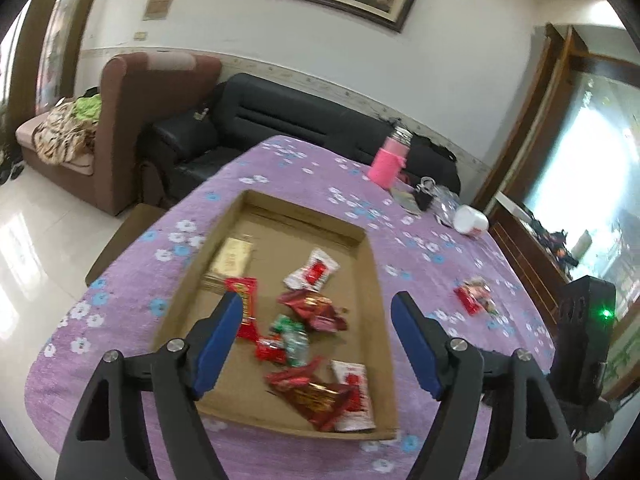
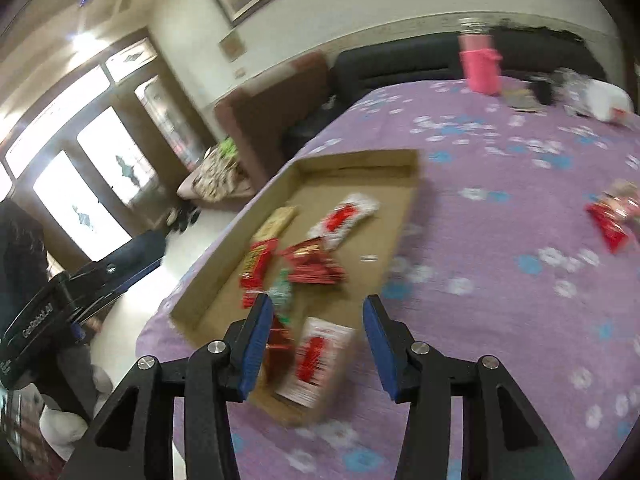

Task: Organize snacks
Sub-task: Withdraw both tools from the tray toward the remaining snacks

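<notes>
Both claws released over the box of snacks.
Left gripper (image 1: 316, 312) and right gripper (image 2: 318, 312) are held spread, empty; packets are seen in the cardboard box (image 1: 362, 276); one red packet (image 1: 474, 296) lies apart, right of frame.

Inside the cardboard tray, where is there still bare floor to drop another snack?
Cardboard tray: the far end is bare, between the far wall and the white-red packet. A strip along the right wall is also free. The near half is crowded with red wrappers; the beige pack hugs the left wall.
</notes>
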Demonstrator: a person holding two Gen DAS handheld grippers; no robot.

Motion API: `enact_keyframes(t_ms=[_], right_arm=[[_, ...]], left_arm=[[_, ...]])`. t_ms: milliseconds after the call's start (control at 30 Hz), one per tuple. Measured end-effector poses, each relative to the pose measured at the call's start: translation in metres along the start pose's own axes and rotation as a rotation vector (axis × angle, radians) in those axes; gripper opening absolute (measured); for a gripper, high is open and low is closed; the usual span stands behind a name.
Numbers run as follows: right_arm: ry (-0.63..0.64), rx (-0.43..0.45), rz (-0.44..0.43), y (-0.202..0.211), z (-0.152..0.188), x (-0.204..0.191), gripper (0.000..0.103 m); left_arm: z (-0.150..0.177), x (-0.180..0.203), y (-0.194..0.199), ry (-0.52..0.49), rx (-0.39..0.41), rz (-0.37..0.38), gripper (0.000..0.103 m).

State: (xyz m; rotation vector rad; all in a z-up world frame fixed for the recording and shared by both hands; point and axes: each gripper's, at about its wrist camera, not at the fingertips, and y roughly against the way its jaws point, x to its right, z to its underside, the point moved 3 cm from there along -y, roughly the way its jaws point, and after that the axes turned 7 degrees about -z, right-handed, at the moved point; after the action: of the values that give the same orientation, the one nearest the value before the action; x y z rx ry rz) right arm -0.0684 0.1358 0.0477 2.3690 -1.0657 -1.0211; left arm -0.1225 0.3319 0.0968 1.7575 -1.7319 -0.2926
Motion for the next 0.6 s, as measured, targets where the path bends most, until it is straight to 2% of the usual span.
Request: enact_keyframes(t_ms=[67,133,300,433,500,533,567,600], right_arm=[[-0.032,0.027,0.037,0.02,0.004,0.019,0.051],[-0.068,0.05,0.063,0.039,0.009,0.037,0.051],[-0.128,0.096,0.158,0.09,0.021,0.079,0.051],[-0.127,0.129,0.245,0.139,0.022,0.099,0.051],[-0.11,0.157,0.298,0.168,0.014,0.105,0.051],[-0.104,0.179,0.309,0.186,0.007,0.107,0.051],[-0.104,0.196,0.311,0.2,-0.001,0.108,0.051],[-0.107,0.217,0.312,0.216,-0.011,0.11,0.051]], left_arm=[[0.003,0.013,-0.002,-0.01,-0.021,0.018,0.087],[0.009,0.031,-0.006,0.0,-0.067,0.062,0.09],[0.026,0.075,-0.008,-0.028,-0.166,0.234,0.09],[0.009,0.098,0.021,-0.093,-0.125,0.303,0.09],[-0.012,0.099,0.038,-0.13,-0.106,0.286,0.09],[-0.027,0.097,0.049,-0.168,-0.078,0.244,0.09],[-0.04,0.094,0.059,-0.203,-0.04,0.188,0.09],[-0.061,0.089,0.076,-0.25,0.038,0.083,0.09]])
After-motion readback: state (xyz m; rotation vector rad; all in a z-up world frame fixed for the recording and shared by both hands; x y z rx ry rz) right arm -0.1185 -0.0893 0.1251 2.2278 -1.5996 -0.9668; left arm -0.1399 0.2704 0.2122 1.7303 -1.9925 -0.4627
